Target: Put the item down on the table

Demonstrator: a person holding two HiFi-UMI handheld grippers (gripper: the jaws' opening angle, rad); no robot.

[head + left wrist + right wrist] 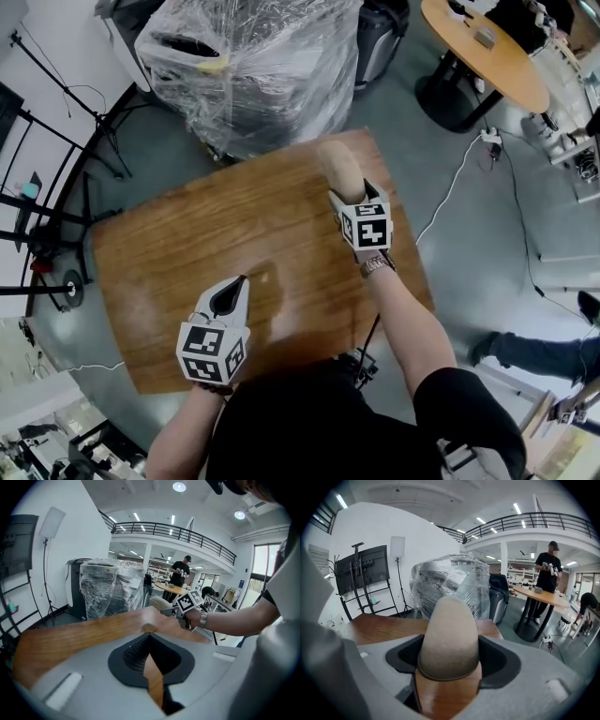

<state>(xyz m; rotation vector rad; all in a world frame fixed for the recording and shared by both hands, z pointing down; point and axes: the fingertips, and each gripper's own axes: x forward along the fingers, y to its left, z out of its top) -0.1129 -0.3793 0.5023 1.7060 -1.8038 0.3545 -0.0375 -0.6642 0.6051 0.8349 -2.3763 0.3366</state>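
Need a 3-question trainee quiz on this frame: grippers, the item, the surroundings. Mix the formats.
1. True or false: the left gripper holds something between its jaws.
2. Multiple choice: the beige item is
A) lying flat on the wooden table
B) clamped in the right gripper, above the table near its far edge
C) on the floor
3. Short answer: what bulky thing stands just beyond the table's far edge?

Key
1. False: its jaws are together with nothing in them.
2. B
3. A load wrapped in clear plastic.
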